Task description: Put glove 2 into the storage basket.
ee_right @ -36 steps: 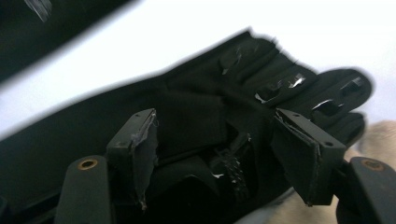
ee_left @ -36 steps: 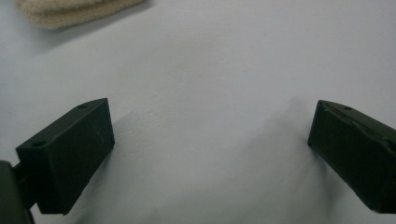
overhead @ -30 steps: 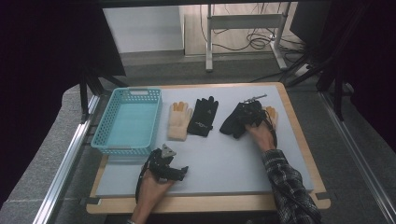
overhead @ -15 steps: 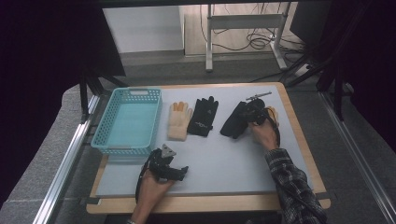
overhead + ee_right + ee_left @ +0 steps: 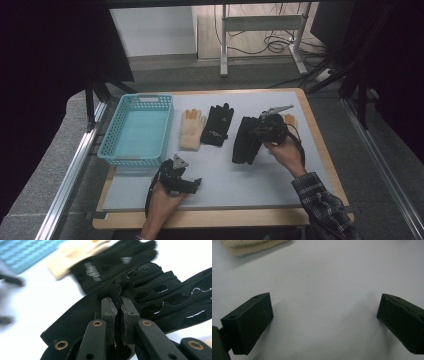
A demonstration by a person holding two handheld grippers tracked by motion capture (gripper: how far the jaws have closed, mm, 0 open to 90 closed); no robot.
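Pinching a fold of the black grip-patterned glove (image 5: 150, 290), the right hand-held gripper (image 5: 117, 315) lifts it; next, likely carry to the turquoise basket (image 5: 112, 145). Left hand-held gripper (image 5: 324, 322) waits wide.

Right gripper (image 5: 117, 312) now pinched shut on a fold of the black glove (image 5: 246, 140), jaws just closed from open, and hand and glove shifted from the table's far right toward the middle, the glove hanging lifted beside the second black glove (image 5: 217, 126).
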